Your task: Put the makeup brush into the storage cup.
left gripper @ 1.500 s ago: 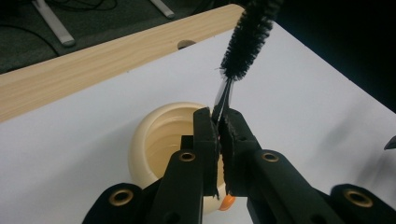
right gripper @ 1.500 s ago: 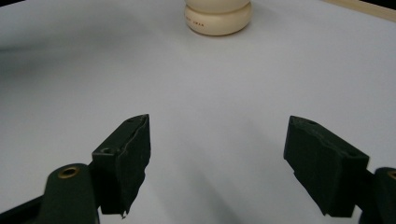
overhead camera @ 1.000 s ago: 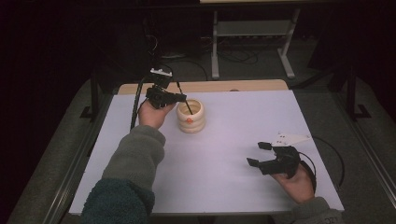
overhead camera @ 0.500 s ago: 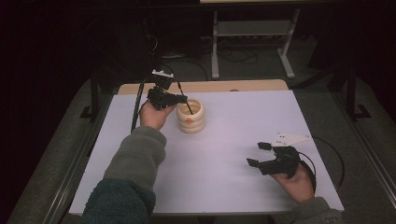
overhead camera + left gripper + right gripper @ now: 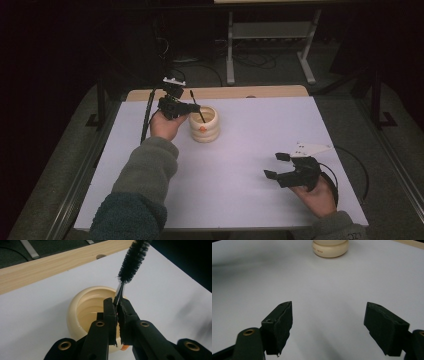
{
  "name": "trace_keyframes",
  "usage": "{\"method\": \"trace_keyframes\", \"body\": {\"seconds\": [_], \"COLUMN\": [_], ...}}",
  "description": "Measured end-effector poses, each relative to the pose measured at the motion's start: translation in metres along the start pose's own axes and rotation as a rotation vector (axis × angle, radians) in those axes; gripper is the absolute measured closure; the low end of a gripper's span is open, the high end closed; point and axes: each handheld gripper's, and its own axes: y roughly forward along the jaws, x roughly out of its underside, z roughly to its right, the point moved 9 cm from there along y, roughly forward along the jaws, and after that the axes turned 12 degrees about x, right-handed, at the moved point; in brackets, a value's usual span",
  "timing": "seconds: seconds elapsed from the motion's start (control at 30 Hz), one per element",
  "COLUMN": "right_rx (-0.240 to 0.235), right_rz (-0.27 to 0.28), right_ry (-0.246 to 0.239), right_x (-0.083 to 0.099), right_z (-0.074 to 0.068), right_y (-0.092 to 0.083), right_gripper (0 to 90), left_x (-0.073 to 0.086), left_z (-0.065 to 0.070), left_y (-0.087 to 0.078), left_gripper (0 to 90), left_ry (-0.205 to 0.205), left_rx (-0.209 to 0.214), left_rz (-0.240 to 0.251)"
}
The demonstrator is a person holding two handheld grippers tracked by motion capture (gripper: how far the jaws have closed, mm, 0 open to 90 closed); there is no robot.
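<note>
A cream ribbed cup (image 5: 205, 125) stands on the white table top (image 5: 250, 130) toward the back left; the same cup (image 5: 85, 310) sits just beyond the jaws in the left gripper view. My left gripper (image 5: 192, 107) hovers at the cup's left rim, shut on the thin wire stem of a black bottle brush (image 5: 132, 260). The brush (image 5: 196, 106) leans over the cup's mouth, bristle end up and away. My right gripper (image 5: 276, 165) rests low at the front right, open, nothing between its jaws. The cup (image 5: 330, 247) shows far ahead of the right gripper (image 5: 328, 327).
A wooden strip (image 5: 235, 92) runs along the table's far edge. Beyond it stand a metal stand (image 5: 270, 45) and cables on a dark floor. A small orange patch (image 5: 201, 128) marks the cup's front. Bare white surface lies between the cup and the right gripper.
</note>
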Motion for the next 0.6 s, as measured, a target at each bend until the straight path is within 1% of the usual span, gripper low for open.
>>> {"method": "trace_keyframes", "body": {"seconds": [0.2, 0.3, 0.37, 0.4, 0.47, 0.53, 0.6], "right_rx": [-0.001, -0.002, -0.003, -0.003, -0.003, -0.003, -0.003], "right_rz": [0.0, -0.002, -0.005, -0.006, -0.006, -0.006, -0.007], "right_ry": [-0.001, -0.002, -0.001, 0.0, -0.001, -0.001, 0.0], "right_x": [0.0, 0.0, 0.001, 0.001, 0.001, 0.001, 0.001], "right_z": [0.0, 0.0, -0.001, -0.001, -0.001, -0.001, -0.001], "right_y": [0.0, 0.0, 0.0, 0.0, 0.0, 0.0, 0.001], "right_gripper": [22.0, 22.0, 22.0, 22.0, 22.0, 22.0, 22.0], "left_x": [0.003, 0.006, 0.007, 0.008, 0.009, 0.01, 0.012], "left_z": [-0.001, -0.002, -0.002, -0.003, -0.003, -0.002, -0.002], "left_y": [0.004, 0.005, 0.006, 0.006, 0.007, 0.008, 0.01], "left_gripper": [85.4, 85.4, 85.4, 85.4, 85.4, 85.2, 85.2], "left_ry": [0.002, 0.006, -0.004, 0.006, 0.008, -0.002, 0.001], "left_rx": [-0.005, -0.007, -0.008, -0.009, -0.01, -0.004, -0.002], "left_rz": [-0.006, -0.017, -0.018, -0.026, -0.027, -0.025, -0.031]}}
